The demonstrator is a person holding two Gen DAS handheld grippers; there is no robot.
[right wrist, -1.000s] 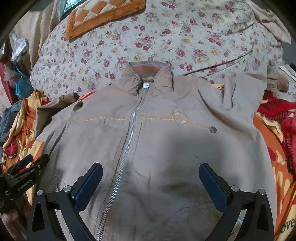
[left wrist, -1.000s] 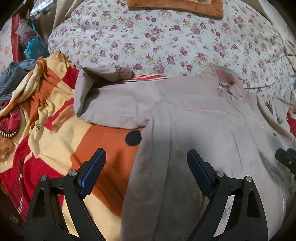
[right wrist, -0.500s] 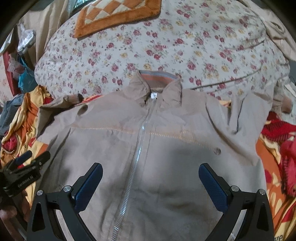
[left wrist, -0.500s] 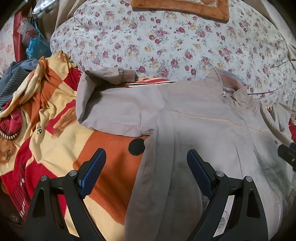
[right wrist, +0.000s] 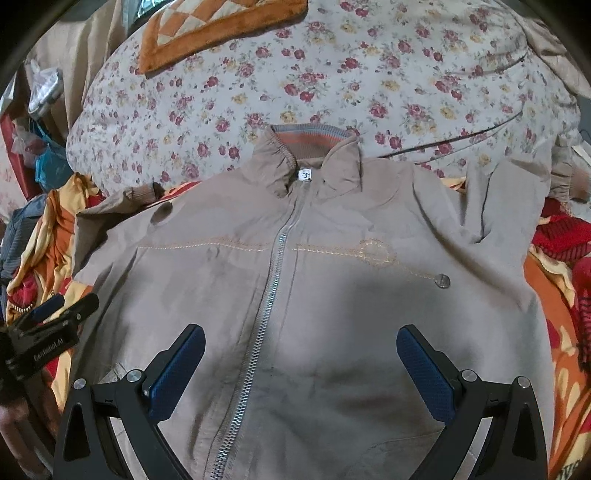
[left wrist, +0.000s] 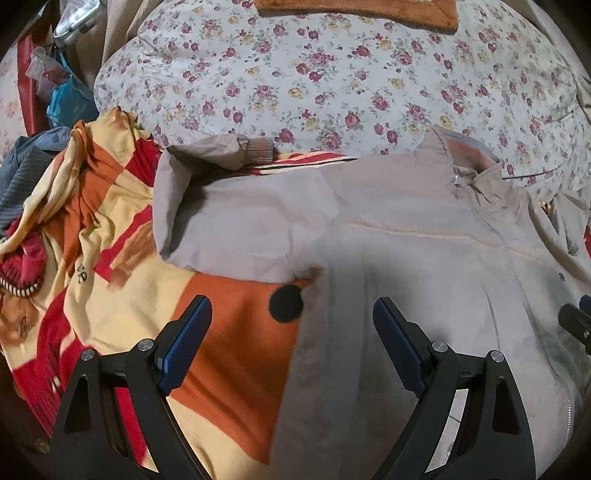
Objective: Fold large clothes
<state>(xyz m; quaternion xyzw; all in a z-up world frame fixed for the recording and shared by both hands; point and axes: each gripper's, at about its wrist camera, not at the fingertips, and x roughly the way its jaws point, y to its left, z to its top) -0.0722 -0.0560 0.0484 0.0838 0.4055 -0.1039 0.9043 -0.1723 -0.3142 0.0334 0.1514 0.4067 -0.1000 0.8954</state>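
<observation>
Beige fabric fills both views: a zip-front jacket (right wrist: 314, 295) lies spread face up on an orange, red and cream blanket (left wrist: 110, 295), its collar (right wrist: 306, 147) resting against a floral quilt (right wrist: 332, 74). The right wrist view takes in the whole front, with the silver zipper (right wrist: 266, 314) closed up to the collar, a stitched seam across the chest, a small metal snap (right wrist: 442, 280), and both sleeves bent back at the sides. The left wrist view shows only the jacket's left side: the folded-over sleeve (left wrist: 240, 229) with its ribbed cuff (left wrist: 258, 149) and a black dot (left wrist: 285, 303) on the blanket just beside the jacket's edge. The left gripper (left wrist: 291, 332) hangs over that edge with its jaws spread wide, holding nothing. The right gripper (right wrist: 299, 365) hovers above the lower front, jaws likewise wide apart and empty. An orange patterned cushion (right wrist: 221, 29) lies on the quilt beyond.
</observation>
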